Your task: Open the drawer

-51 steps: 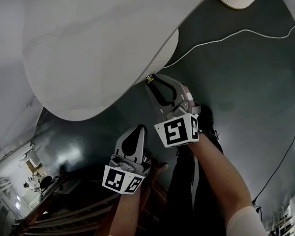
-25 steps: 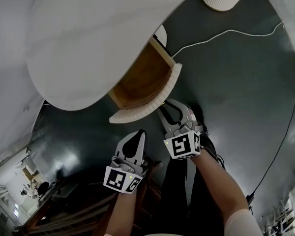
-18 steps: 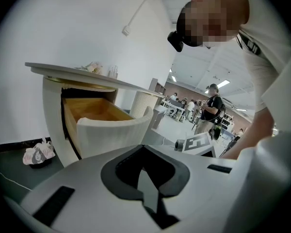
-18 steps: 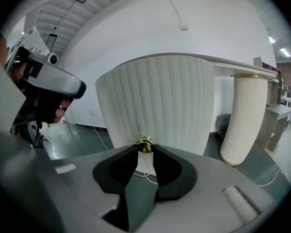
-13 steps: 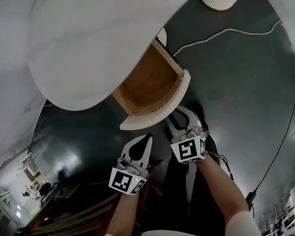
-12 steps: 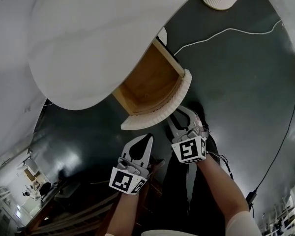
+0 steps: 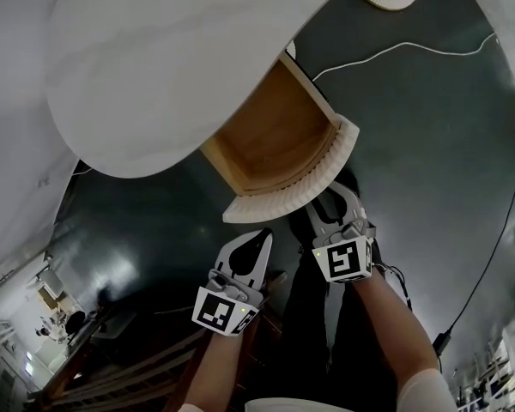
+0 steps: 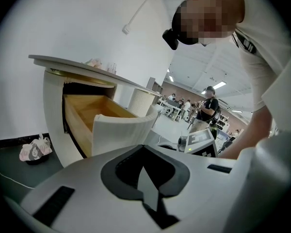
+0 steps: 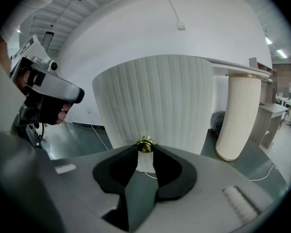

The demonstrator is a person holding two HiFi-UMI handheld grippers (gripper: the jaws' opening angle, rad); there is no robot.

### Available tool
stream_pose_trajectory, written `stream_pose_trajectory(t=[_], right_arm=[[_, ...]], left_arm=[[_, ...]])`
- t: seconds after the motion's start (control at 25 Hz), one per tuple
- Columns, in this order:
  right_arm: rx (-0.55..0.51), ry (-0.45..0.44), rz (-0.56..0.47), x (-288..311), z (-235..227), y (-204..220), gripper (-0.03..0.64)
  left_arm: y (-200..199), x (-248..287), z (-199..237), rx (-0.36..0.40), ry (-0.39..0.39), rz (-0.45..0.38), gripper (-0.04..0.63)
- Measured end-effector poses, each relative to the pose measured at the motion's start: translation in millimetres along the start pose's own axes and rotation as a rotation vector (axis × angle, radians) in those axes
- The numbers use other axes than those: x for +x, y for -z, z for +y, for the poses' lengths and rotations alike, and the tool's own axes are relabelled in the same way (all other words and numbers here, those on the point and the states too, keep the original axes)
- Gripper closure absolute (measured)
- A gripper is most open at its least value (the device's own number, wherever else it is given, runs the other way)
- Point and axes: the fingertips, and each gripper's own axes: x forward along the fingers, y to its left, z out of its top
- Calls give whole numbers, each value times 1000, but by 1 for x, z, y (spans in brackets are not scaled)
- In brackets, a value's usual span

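Note:
The drawer (image 7: 279, 136) stands pulled out from under the white curved tabletop (image 7: 154, 58), and its bare wooden inside shows. Its ribbed white front (image 7: 302, 189) curves toward me. My right gripper (image 7: 329, 192) sits just under that front, shut on the small brass knob (image 9: 145, 144), which shows between the black pads in the right gripper view. My left gripper (image 7: 263, 233) hangs lower left of the drawer with its jaws shut on nothing. In the left gripper view the open drawer (image 8: 94, 111) lies ahead and to the left of it.
A white cable (image 7: 395, 54) runs over the dark floor behind the drawer. A ribbed white column (image 9: 240, 115) stands to the right of the table. A crumpled bag (image 8: 35, 148) lies on the floor by the table base. My legs are below the grippers.
The drawer has slid further out of the table, drawn along with my right gripper toward me. My left gripper drifted slightly right and stayed shut.

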Motion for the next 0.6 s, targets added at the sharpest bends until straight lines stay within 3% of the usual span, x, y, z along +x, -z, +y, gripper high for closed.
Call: stream_pose_trajectory(t=[0.6], right_arm=[[-9, 11, 19, -8, 0, 6, 508]], left_arm=[[9, -11, -4, -1, 13, 9, 589]])
